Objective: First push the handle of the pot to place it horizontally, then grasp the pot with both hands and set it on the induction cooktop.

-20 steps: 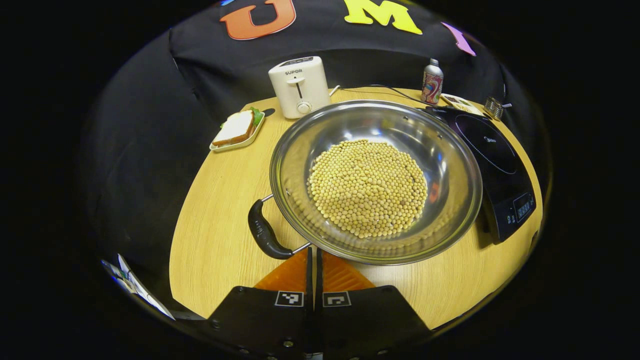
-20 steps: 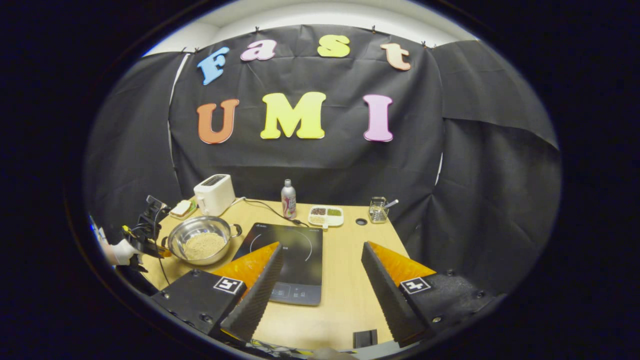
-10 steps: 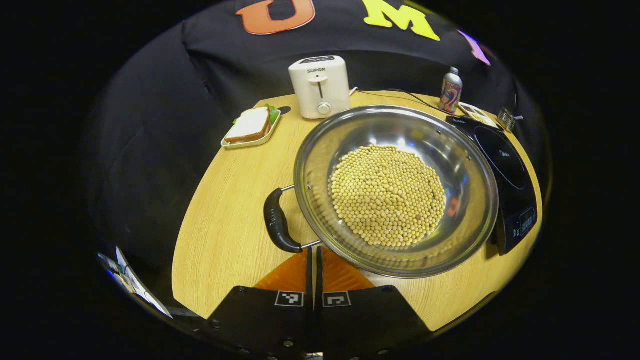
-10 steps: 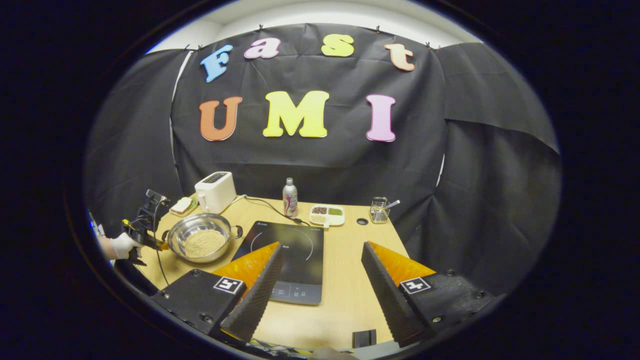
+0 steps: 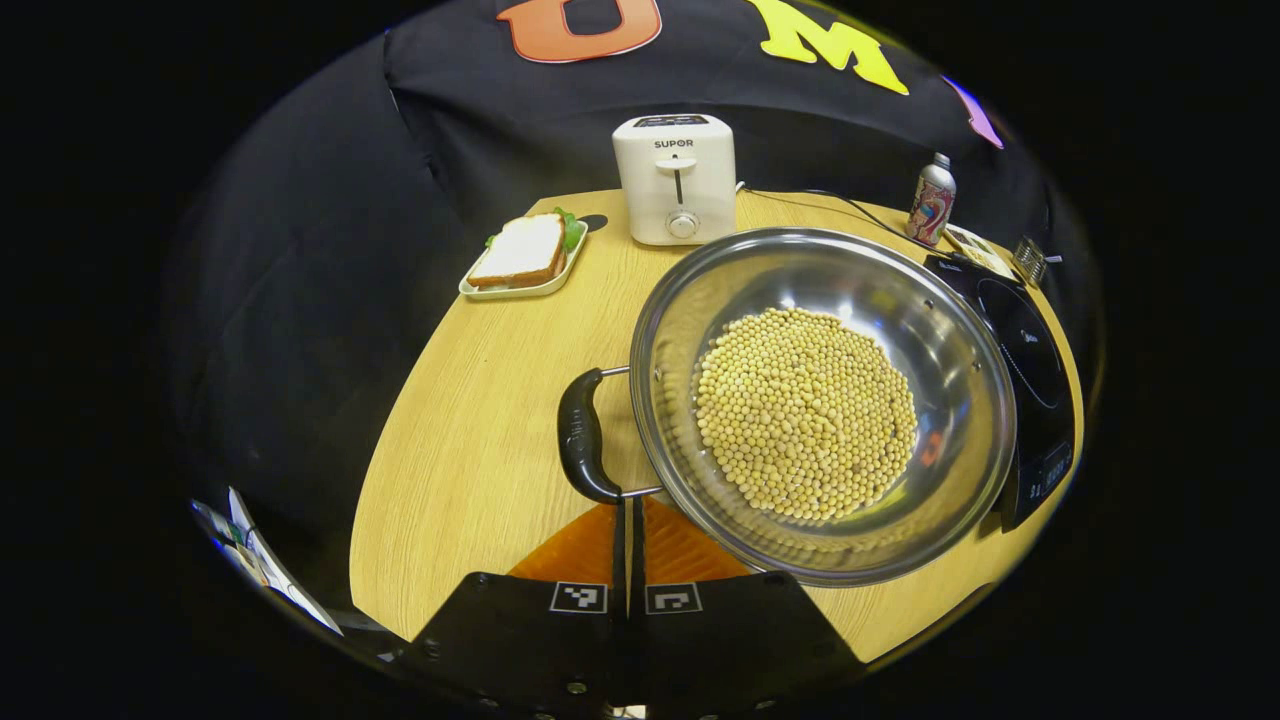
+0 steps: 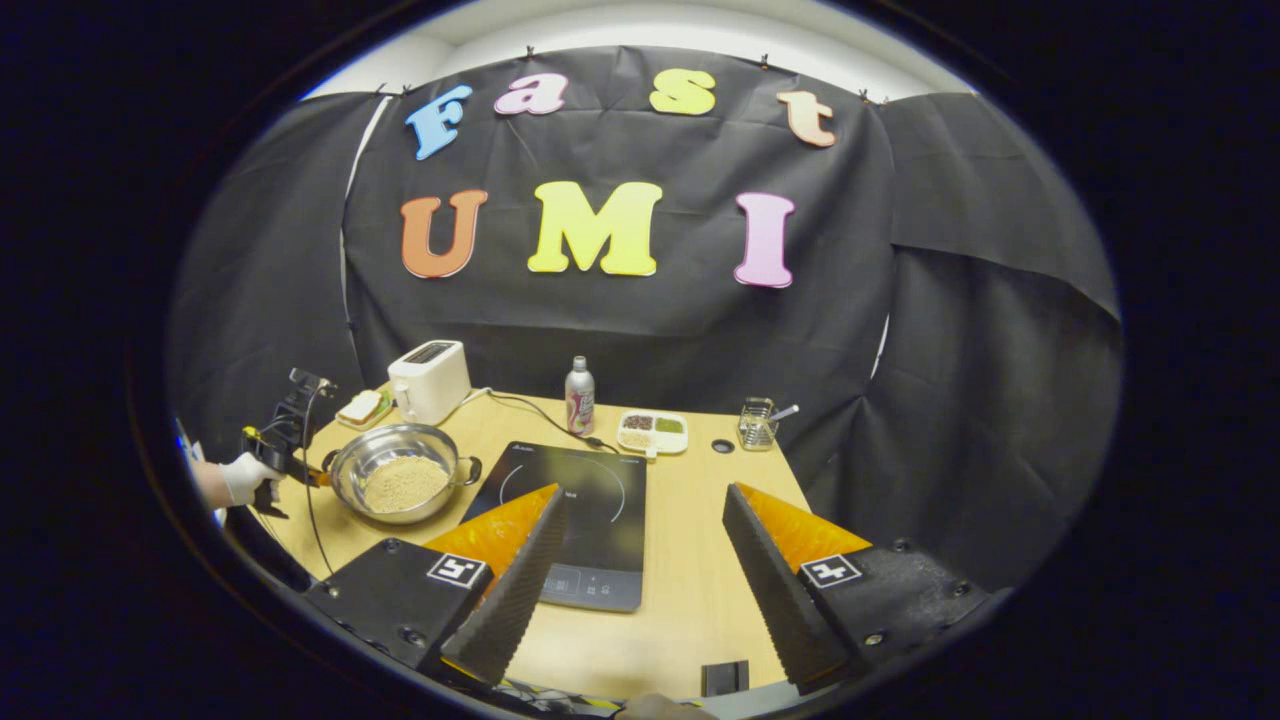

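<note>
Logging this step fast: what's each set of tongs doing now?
Left tongs: closed, empty, tips at the pot handle.
Right tongs: open, empty, above the table.

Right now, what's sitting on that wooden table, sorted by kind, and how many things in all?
Cookware: 1, pot of beans.
Appliances: 2, toaster, induction cooktop.
Food trays: 2, sandwich tray, snack tray.
Bottles: 1, bottle.
Wire baskets: 1, basket.
Total: 7.

Cloth-walled booth; toaster (image 5: 675,178), induction cooktop (image 6: 583,505) on table (image 6: 690,560).

Left gripper view close above pot (image 5: 820,400) (right gripper view distant).
</note>
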The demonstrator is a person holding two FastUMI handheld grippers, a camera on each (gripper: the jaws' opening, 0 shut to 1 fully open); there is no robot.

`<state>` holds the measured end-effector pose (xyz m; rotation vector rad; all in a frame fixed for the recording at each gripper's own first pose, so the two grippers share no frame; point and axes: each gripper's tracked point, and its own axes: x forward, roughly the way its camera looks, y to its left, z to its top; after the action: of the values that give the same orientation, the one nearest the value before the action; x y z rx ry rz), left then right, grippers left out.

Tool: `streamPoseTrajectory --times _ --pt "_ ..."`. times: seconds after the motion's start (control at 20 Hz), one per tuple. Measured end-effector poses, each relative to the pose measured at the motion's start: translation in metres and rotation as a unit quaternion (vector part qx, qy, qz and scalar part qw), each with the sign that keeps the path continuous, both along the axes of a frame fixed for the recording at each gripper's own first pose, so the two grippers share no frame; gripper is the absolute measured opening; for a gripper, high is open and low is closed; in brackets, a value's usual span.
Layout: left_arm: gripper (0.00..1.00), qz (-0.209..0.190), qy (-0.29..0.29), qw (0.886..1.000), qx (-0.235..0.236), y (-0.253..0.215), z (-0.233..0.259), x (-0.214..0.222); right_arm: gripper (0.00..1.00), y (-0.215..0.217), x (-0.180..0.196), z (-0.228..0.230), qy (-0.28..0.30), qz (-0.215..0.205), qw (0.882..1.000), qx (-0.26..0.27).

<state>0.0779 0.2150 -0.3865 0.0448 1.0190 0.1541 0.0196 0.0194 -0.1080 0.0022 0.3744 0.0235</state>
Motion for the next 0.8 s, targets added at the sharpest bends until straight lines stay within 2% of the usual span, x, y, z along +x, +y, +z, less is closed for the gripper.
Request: streamPoseTrajectory --times 0.05,0.1,0.2,0.25,0.4,0.45,0.5,0.8 --pt "0.0 0.002 0.001 1.0 0.002 0.003 0.0 0.003 0.97 0.001 0.0 0.0 0.0 0.0 1.0 0.0" --pt "0.1 0.004 0.001 1.0 0.001 0.005 0.002 0.006 0.97 0.003 0.0 0.001 0.001 0.001 1.0 -0.001" --pt "0.1 0.012 0.0 1.0 -0.004 0.008 0.003 0.01 0.97 0.007 0.0 0.001 0.004 0.003 1.0 -0.005" --pt "0.0 0.012 0.001 1.0 -0.003 0.009 0.003 0.012 0.97 0.007 -0.001 0.0 0.005 0.004 1.0 -0.008" --pt "0.0 0.015 0.0 1.0 0.003 0.017 0.003 0.019 0.97 0.011 -0.002 0.0 0.01 0.006 1.0 -0.013" --pt "0.1 0.017 -0.001 1.0 0.004 0.019 0.002 0.023 0.97 0.011 -0.003 -0.001 0.011 0.007 1.0 -0.014" --pt "0.0 0.019 -0.001 1.0 0.004 0.021 0.002 0.024 0.97 0.012 -0.003 -0.001 0.012 0.008 1.0 -0.015" --pt "0.0 0.033 -0.004 0.999 -0.002 0.025 0.003 0.036 0.97 0.015 -0.005 -0.011 0.02 0.029 0.999 -0.022"
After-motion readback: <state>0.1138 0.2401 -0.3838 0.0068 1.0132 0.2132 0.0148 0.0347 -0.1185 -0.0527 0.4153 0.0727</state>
